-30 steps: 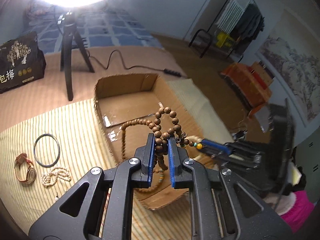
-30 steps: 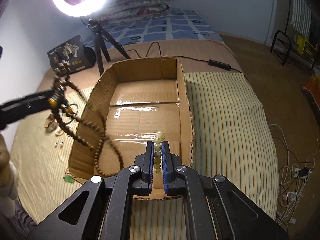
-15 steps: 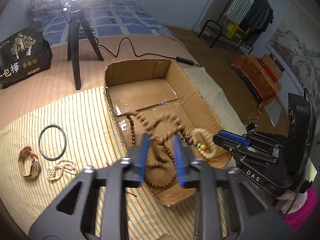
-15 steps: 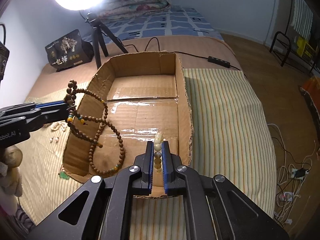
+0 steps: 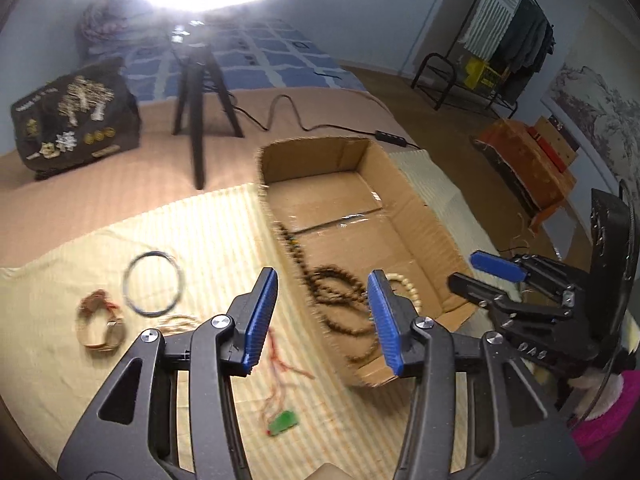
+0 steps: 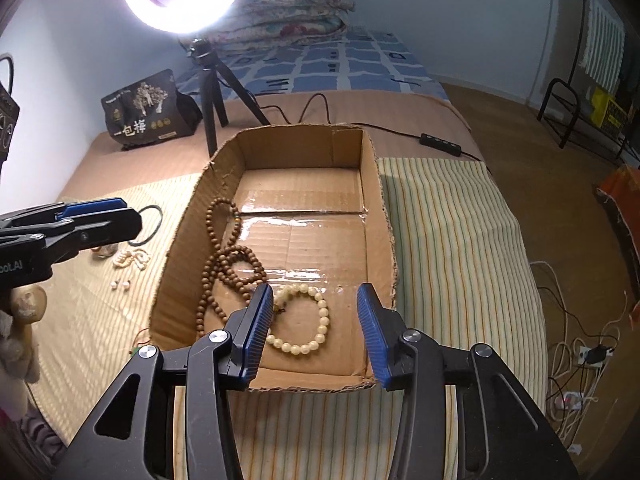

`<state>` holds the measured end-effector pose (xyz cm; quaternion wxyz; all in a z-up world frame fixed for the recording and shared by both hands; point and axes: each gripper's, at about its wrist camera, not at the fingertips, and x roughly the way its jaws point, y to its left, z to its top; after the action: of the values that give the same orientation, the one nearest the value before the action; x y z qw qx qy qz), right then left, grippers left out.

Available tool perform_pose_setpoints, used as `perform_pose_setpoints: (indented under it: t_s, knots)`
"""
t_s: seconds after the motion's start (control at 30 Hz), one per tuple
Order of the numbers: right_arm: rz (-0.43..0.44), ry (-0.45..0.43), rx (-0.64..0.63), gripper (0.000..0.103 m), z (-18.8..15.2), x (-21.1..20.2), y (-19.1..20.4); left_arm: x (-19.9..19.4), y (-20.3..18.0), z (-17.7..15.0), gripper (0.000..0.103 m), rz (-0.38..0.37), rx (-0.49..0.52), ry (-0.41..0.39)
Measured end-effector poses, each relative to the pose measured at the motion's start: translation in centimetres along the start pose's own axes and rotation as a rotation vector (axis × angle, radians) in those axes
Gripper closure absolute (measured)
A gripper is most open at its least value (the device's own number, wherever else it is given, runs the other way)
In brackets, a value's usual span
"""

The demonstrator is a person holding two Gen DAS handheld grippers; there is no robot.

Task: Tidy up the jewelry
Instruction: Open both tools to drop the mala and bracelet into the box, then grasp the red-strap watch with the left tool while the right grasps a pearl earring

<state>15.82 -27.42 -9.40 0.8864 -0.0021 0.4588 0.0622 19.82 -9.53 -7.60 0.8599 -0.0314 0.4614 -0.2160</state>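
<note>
An open cardboard box (image 6: 377, 184) (image 5: 416, 204) sits on the striped cloth. Inside it lie a long brown wooden bead necklace (image 6: 224, 264) (image 5: 340, 292) and a pale bead bracelet (image 6: 323, 322) (image 5: 408, 284). My right gripper (image 6: 315, 292) (image 5: 466, 270) hovers over the box's near end. Its jaws are opening with nothing between the pads, and the bracelet rests on the box floor below. My left gripper (image 5: 322, 280) (image 6: 128, 212) hangs over the box's left wall. Its jaws are opening too, and they are empty.
Left of the box, on the cloth, lie a black ring (image 5: 152, 284), a watch (image 5: 100, 324), a pearl strand (image 5: 176, 320) and a green pendant on a red cord (image 5: 284, 420). Behind stand a ring-light tripod (image 5: 196, 92) and a black bag (image 5: 76, 116).
Both grippers opened. The brown necklace fell from the left gripper and the pale bracelet from the right, both into the box. The left gripper moved left toward the box wall.
</note>
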Motion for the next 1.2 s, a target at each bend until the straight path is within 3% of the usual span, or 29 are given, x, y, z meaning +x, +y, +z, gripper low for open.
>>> perform_pose_setpoints:
  t_s: [0.37, 0.57, 0.7, 1.2]
  knots:
    - [0.075, -0.043, -0.025, 0.06, 0.3, -1.3, 2.8, -5.2, 5.7, -1.8, 0.055, 0.139, 0.004, -0.079]
    - [0.116, -0.071, -0.063, 0.059, 0.7, -1.7, 5.5, -7.0, 9.7, -3.1, 0.055, 0.188, -0.077, -0.078]
    - [0.151, -0.072, -0.087, 0.054, 1.1, -1.4, 7.7, -7.2, 12.2, -4.1, 0.055, 0.219, -0.116, -0.052]
    - [0.272, 0.003, -0.13, 0.054, 0.9, 1.7, 13.6, -4.4, 17.9, -5.8, 0.055, 0.226, -0.268, 0.038]
